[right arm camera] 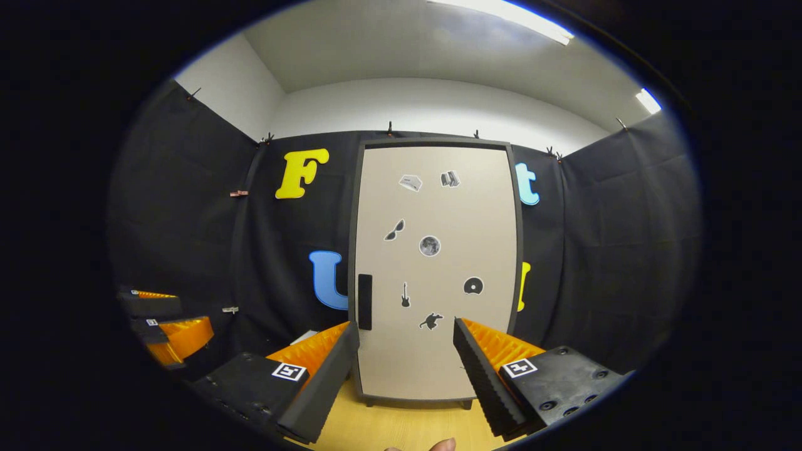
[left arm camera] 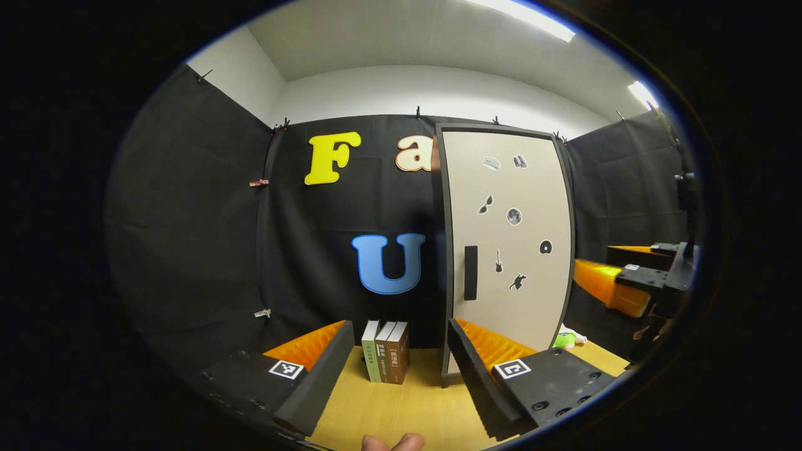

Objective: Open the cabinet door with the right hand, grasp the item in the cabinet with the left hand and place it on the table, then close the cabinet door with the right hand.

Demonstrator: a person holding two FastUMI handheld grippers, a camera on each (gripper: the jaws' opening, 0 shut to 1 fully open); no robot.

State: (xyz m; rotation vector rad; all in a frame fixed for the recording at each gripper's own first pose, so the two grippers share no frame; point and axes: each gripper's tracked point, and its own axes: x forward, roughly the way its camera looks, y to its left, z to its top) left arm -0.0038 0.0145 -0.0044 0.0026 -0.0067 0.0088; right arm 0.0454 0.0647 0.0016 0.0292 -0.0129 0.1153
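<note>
Both claws gape wide: the left claw [left arm camera: 401, 357] faces three upright books [left arm camera: 386, 360] on the counter [left arm camera: 401, 413]; the right claw [right arm camera: 404, 363] faces the closed cabinet door [right arm camera: 435, 269].

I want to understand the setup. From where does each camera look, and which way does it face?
Left gripper view: rides the open left gripper, facing books left of the cabinet; a fingertip shows below.
Right gripper view: rides the open right gripper, facing the shut cabinet door squarely.
Shared: cabinet door, its handle, wooden table.
</note>
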